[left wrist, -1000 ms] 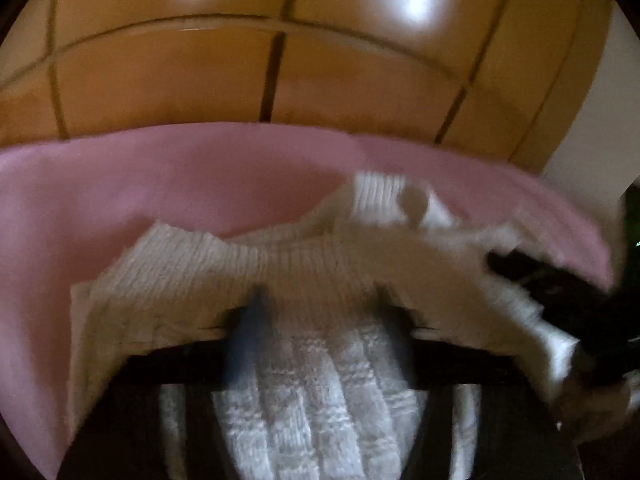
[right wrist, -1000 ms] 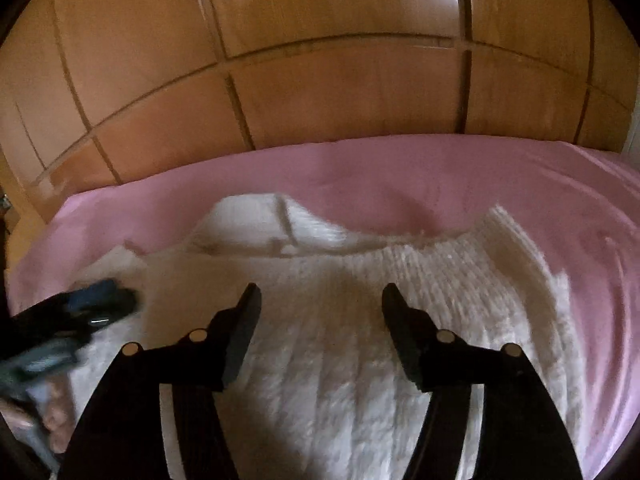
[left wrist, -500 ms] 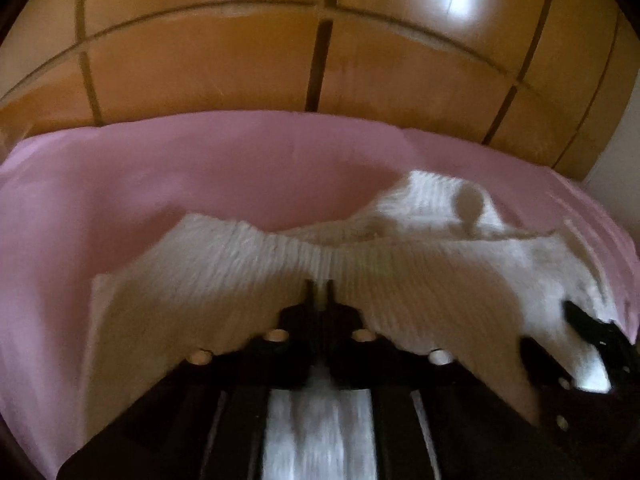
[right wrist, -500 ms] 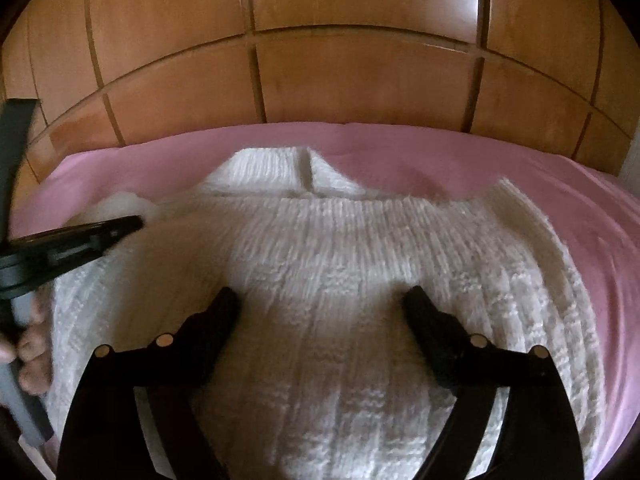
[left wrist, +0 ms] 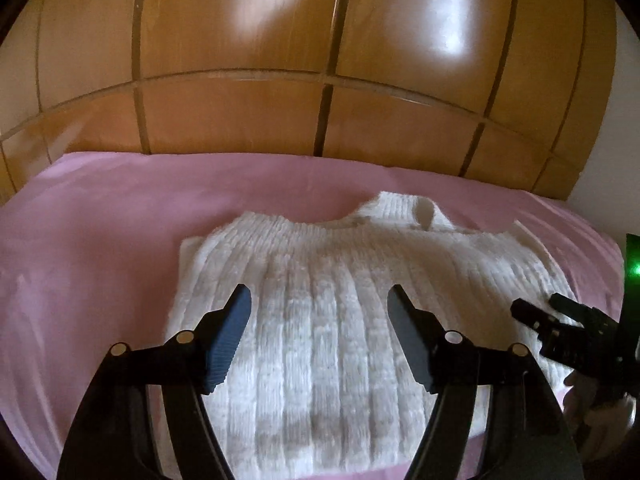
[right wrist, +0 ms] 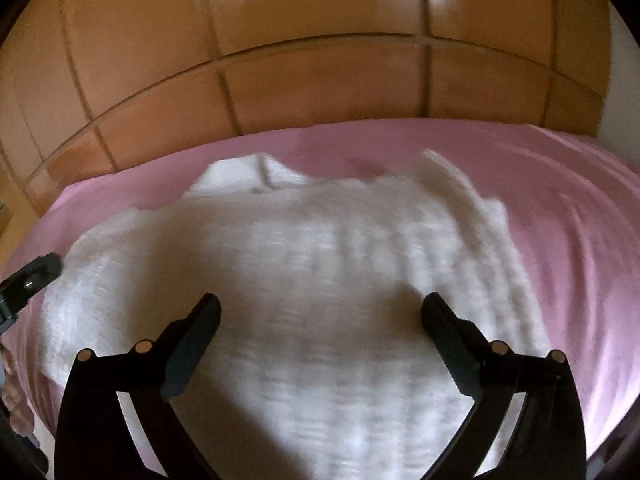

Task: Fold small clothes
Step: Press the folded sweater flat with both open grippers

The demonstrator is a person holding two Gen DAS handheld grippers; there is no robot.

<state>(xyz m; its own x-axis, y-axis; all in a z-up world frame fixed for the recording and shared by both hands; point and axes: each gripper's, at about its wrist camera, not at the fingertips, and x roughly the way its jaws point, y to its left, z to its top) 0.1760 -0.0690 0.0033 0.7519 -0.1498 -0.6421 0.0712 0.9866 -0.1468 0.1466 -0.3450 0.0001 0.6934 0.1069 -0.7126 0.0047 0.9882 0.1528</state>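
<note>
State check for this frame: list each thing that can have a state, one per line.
White knitted sweater: lying flat on the sheet, collar at the far end, held by neither gripper.
Pink bed sheet: spread, lightly wrinkled.
Left gripper: open, jaws just opened, above the sweater.
Right gripper: open, jaws just widened, nothing gripped.

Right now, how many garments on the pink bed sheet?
1: a white cable-knit sweater lying flat mid-sheet, collar toward the wooden wardrobe. Nothing else visible; sleeves may be tucked under.

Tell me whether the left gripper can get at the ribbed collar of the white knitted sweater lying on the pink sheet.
Probably yes. The left gripper is open and empty above the white knitted sweater; the ribbed collar lies exposed at the far edge with nothing covering it.
</note>
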